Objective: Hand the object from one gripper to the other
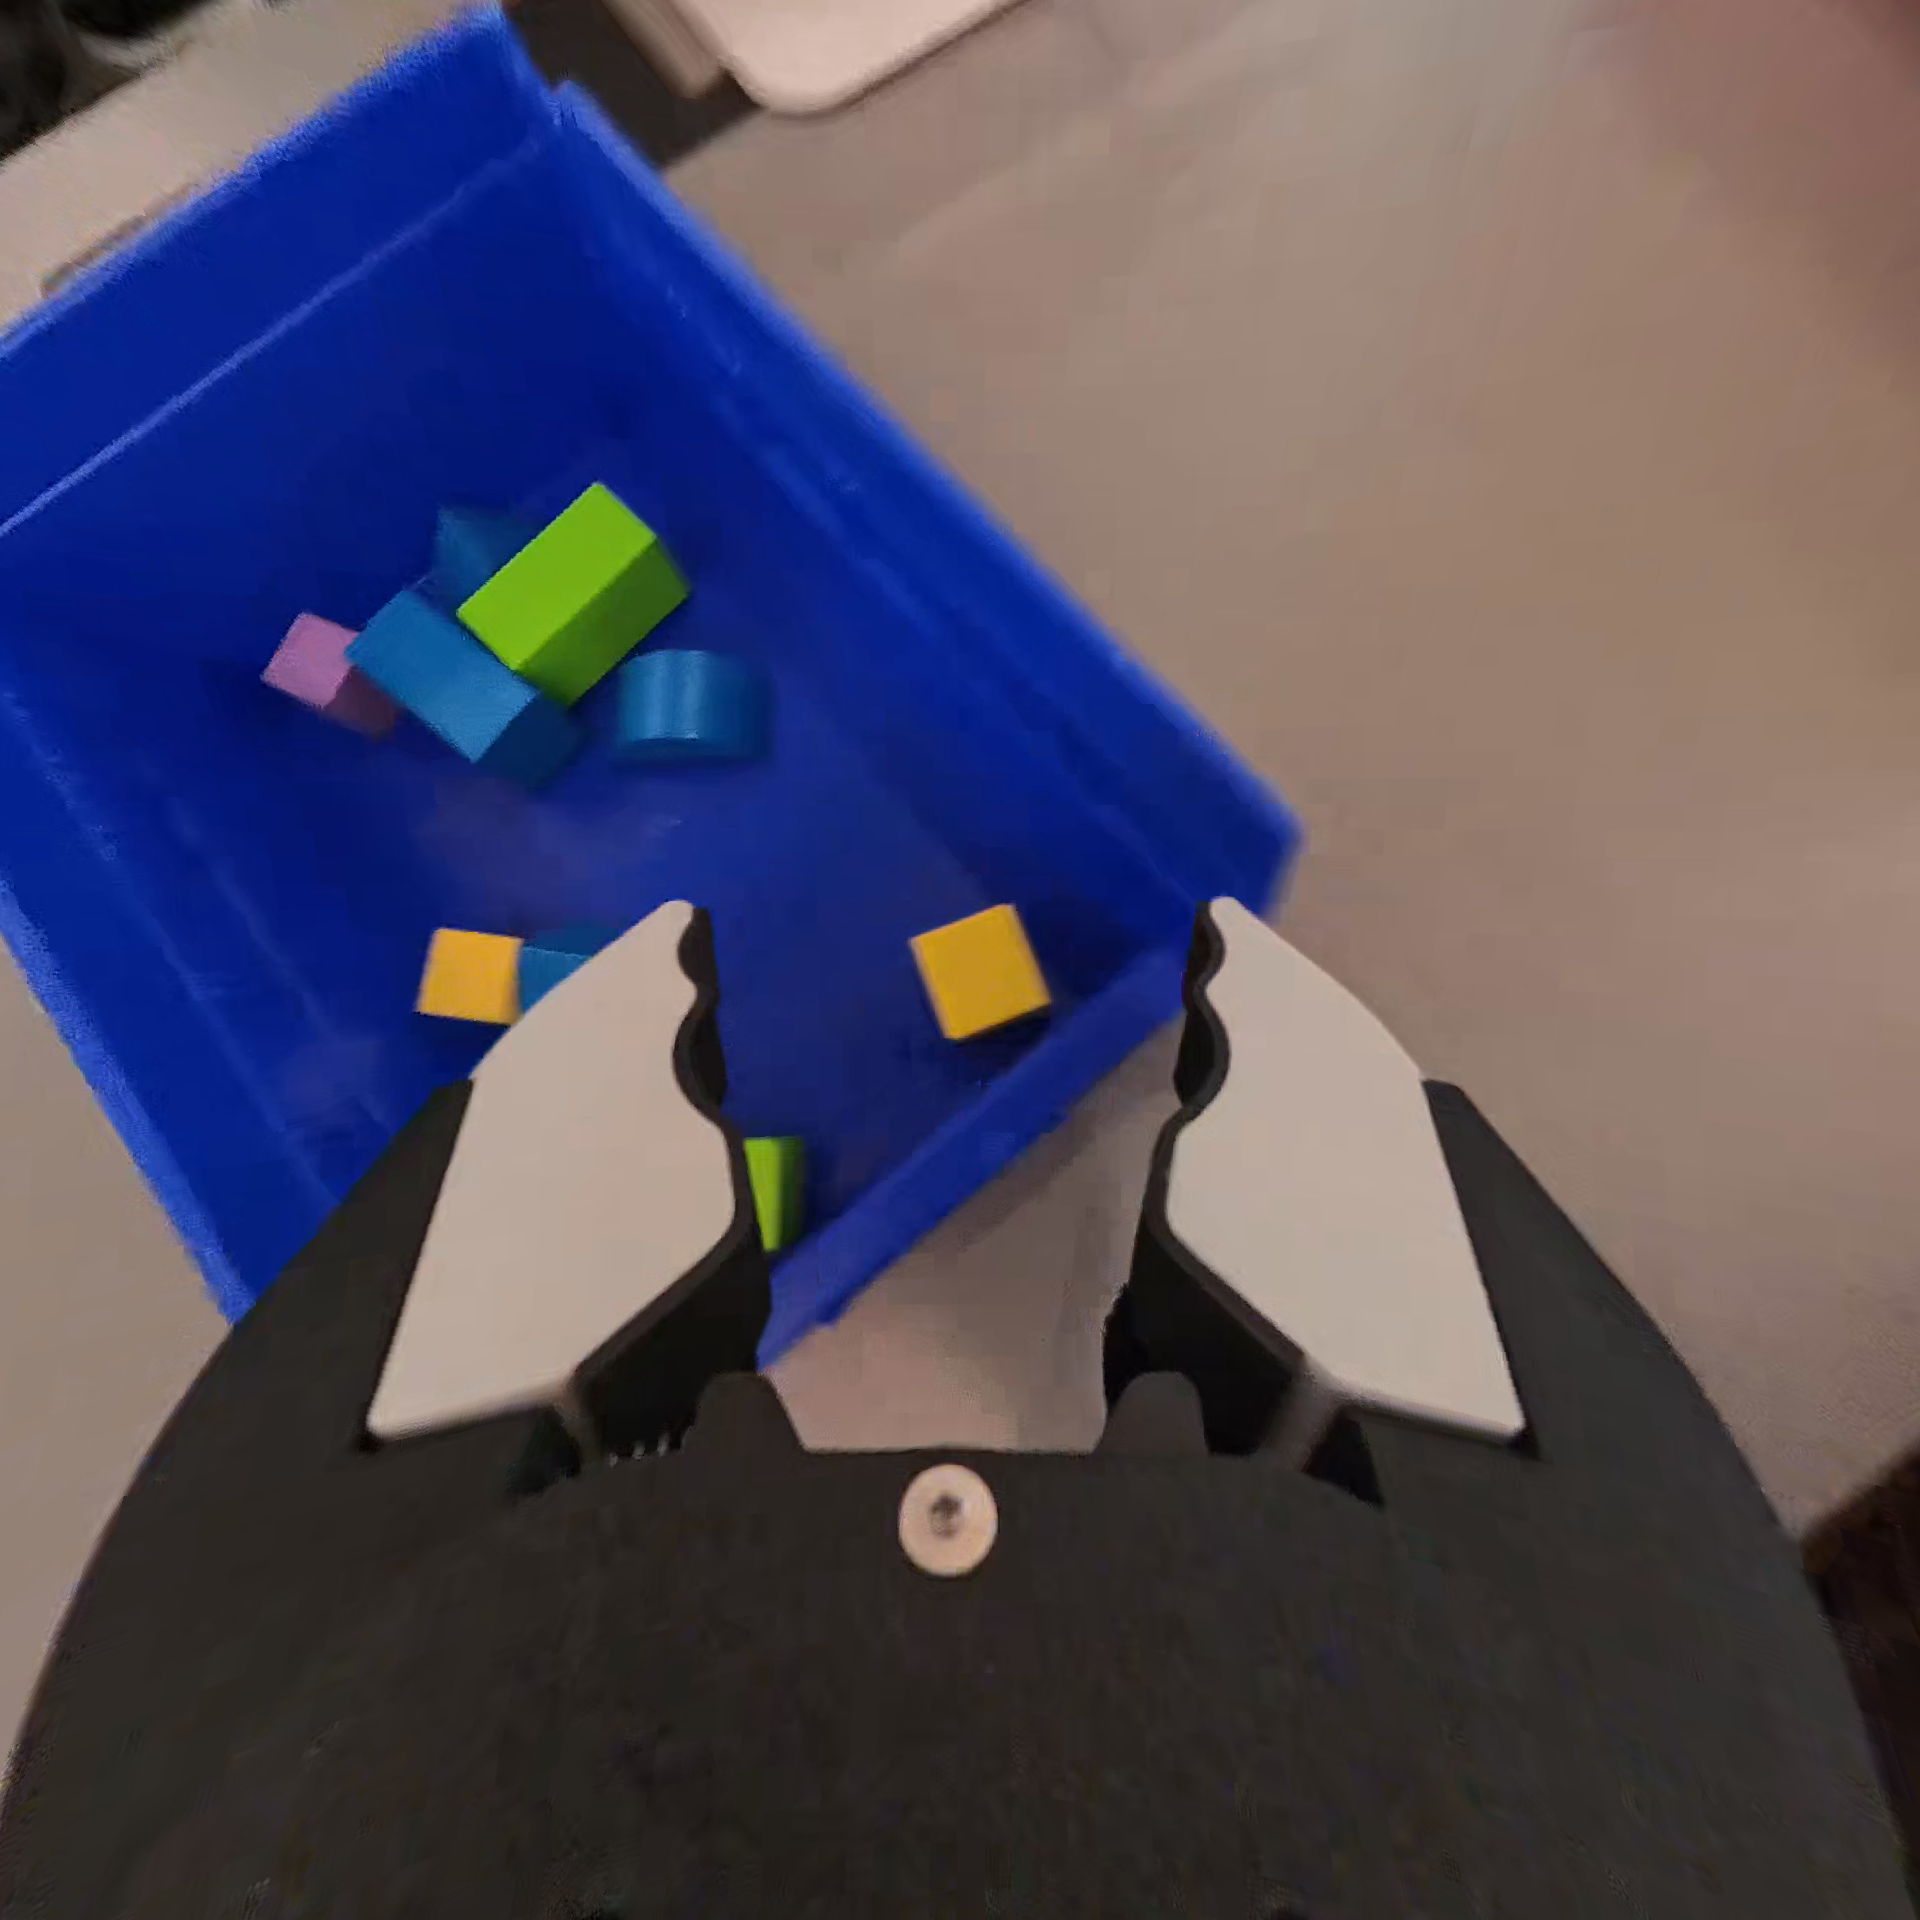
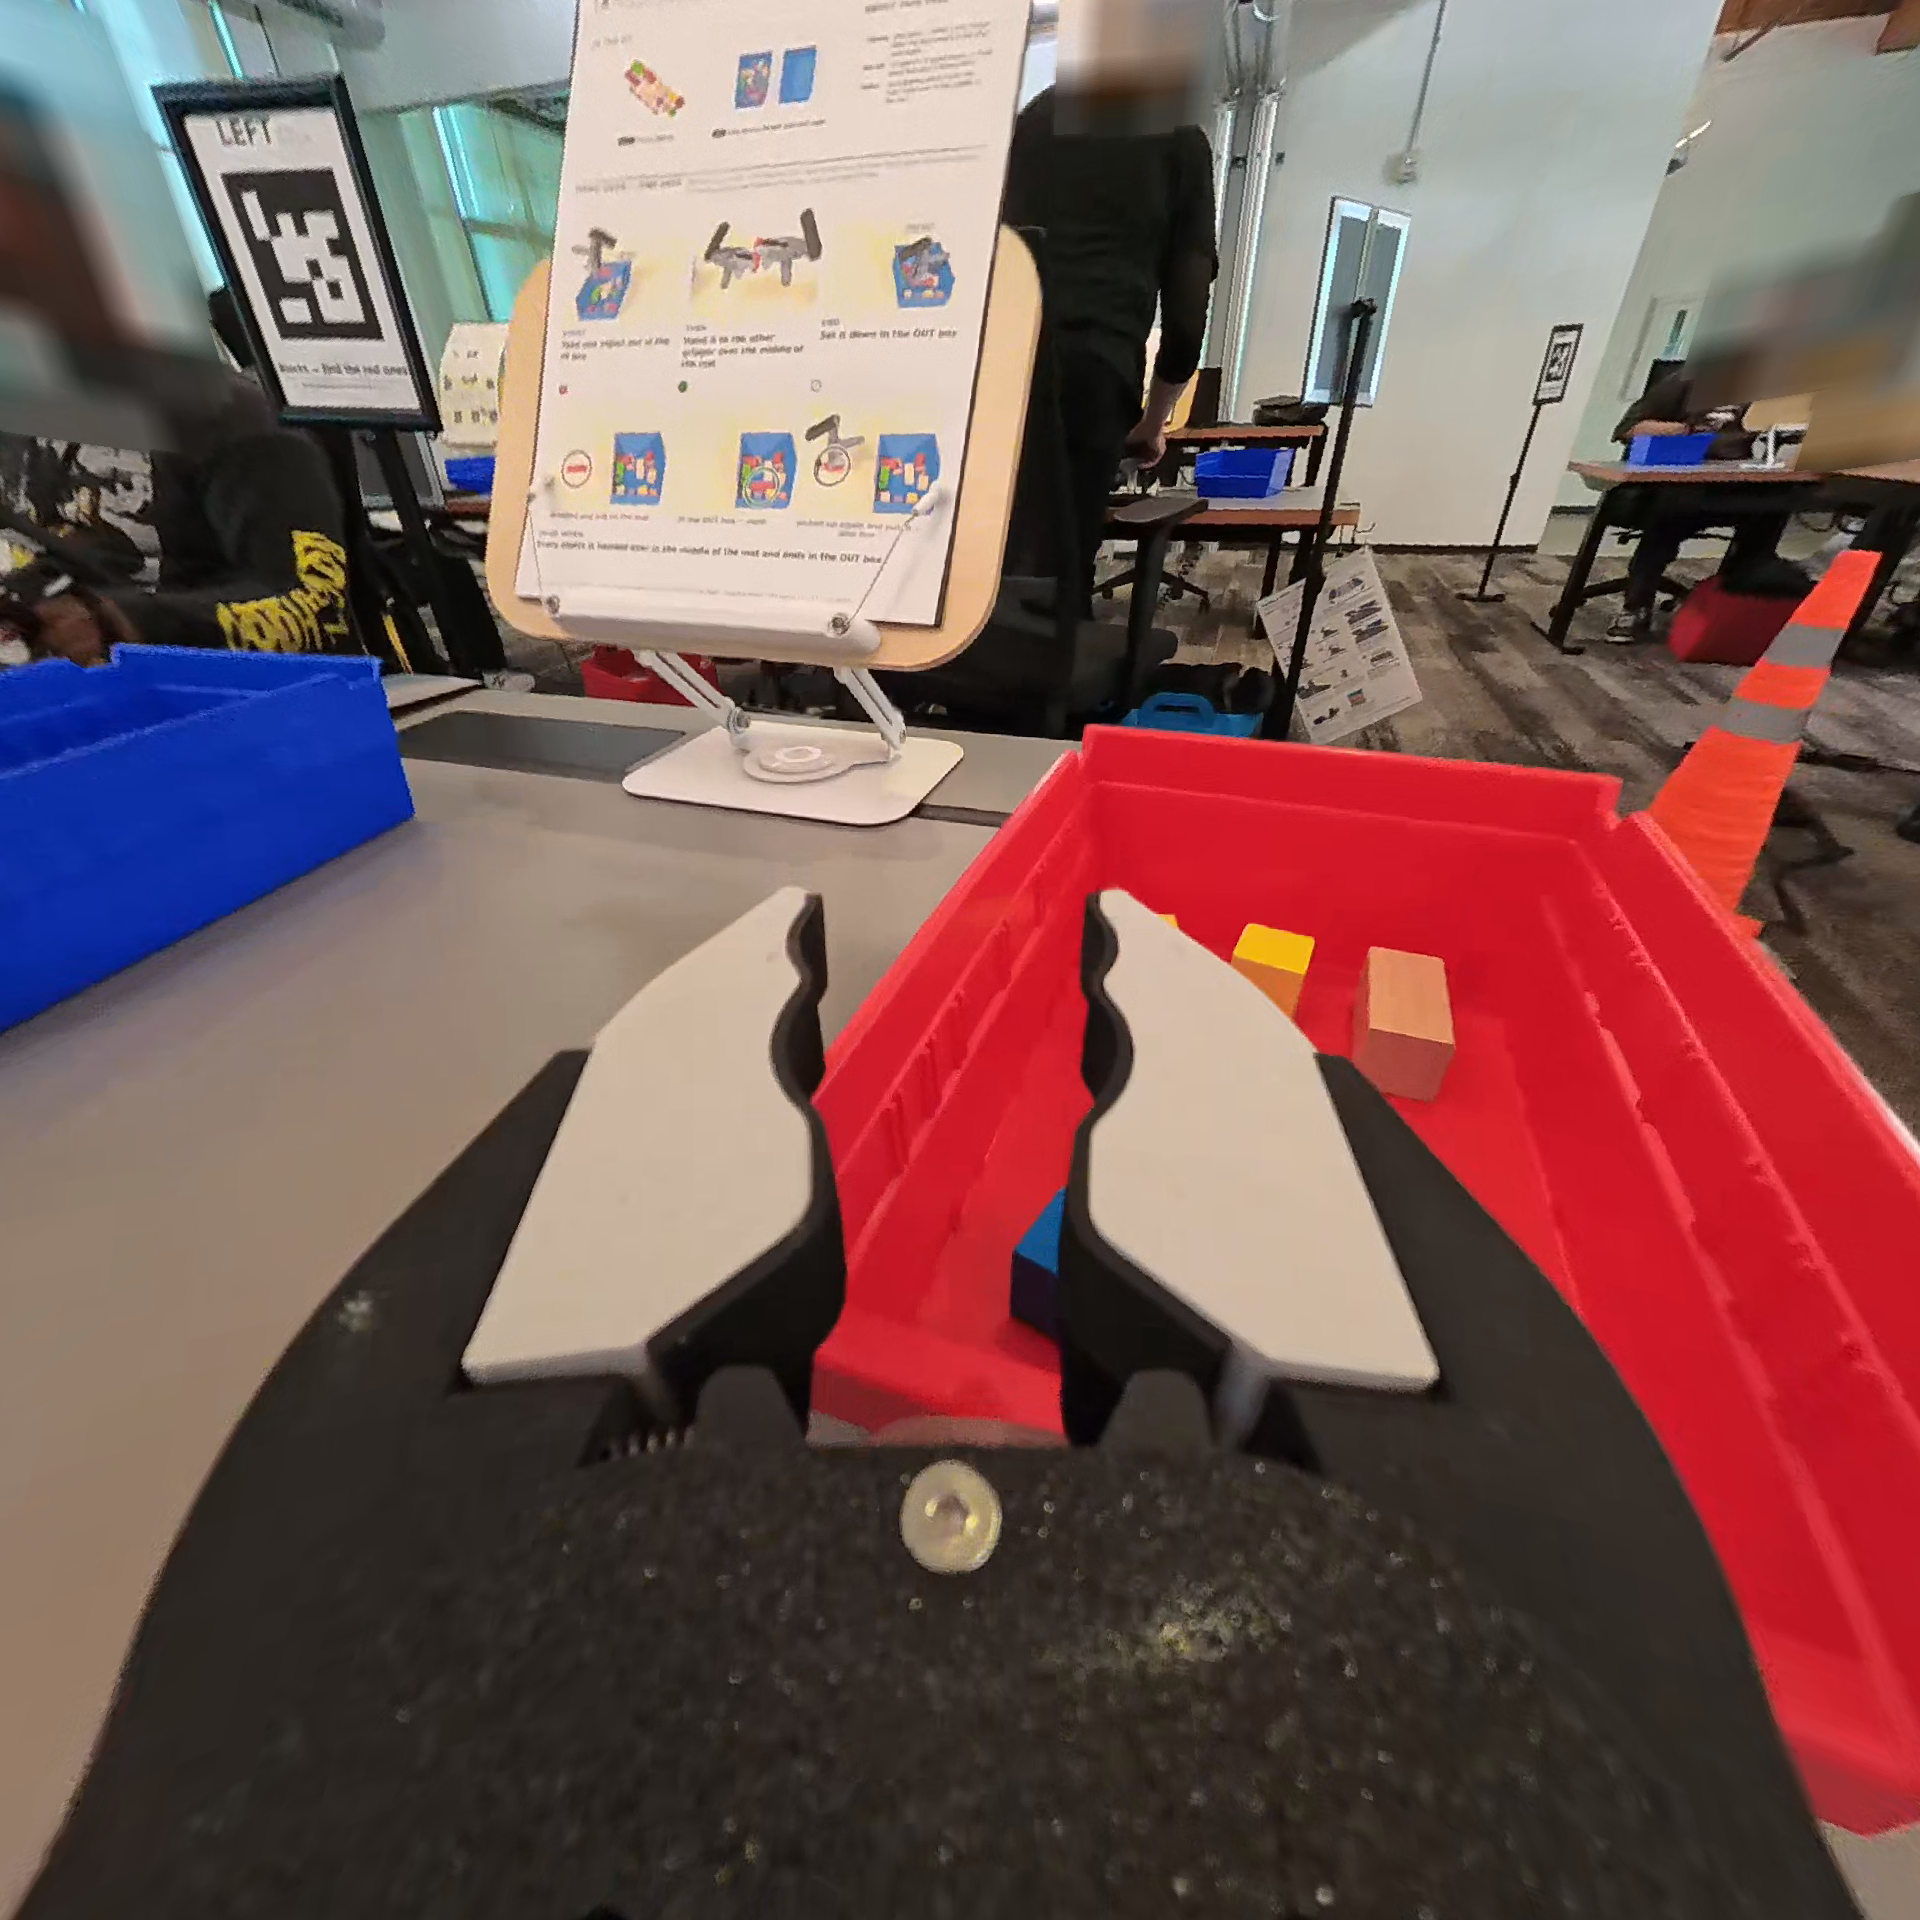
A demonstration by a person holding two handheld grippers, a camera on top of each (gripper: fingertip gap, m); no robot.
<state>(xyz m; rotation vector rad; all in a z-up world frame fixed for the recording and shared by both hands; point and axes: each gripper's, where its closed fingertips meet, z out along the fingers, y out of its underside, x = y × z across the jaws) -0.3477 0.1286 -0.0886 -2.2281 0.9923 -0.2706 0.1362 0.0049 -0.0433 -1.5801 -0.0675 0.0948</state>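
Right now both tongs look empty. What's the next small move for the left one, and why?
Probably lower the open left tongs into the blue bin around the lone yellow cube. It sits apart from the other blocks, just ahead between the fingertips, so it looks easiest to grip. The right tongs, also open and empty, hang at the red bin, so nothing is ready to hand over yet.
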